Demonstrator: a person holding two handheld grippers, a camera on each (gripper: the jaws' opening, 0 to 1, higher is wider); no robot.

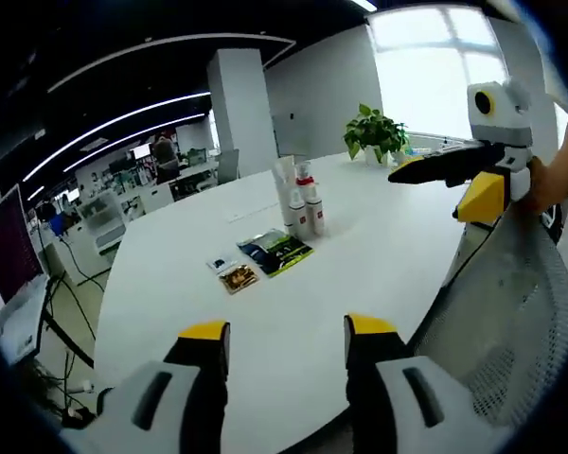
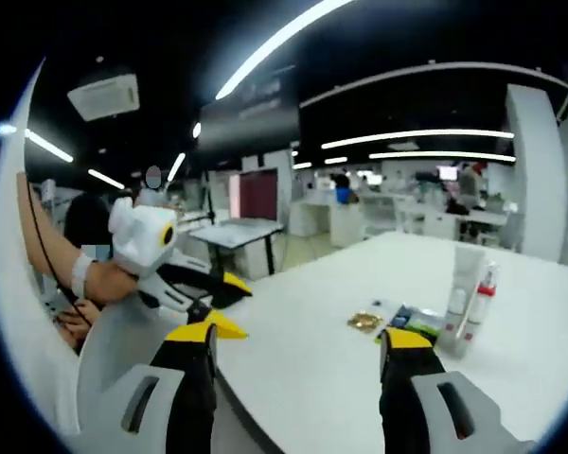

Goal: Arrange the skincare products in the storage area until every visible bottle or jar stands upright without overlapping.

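Left gripper view: the skincare bottles are seen standing together near the middle of the white counter, ahead of the left claw and a little to its right, well apart from its tips. Their long axes are held upright; a taller pale tube stands at the back and red-capped bottles in front, close enough that it cannot be told whether they touch. Flat sachets are laid on the counter just in front of the bottles, on the side nearer the left claw, so they lie across any straight approach. The left claw is spread wide with nothing between its jaws. The right claw is seen entering from the right, raised above the counter edge; how its jaws stand cannot be told from here. In the right gripper view the right claw is shown wide and empty, and the same bottles are placed ahead of it and off to its right, beyond the sachets. Neither claw is judged clearly nearer; both are held back at the near edge, so a forward reach over the sachets would be needed.
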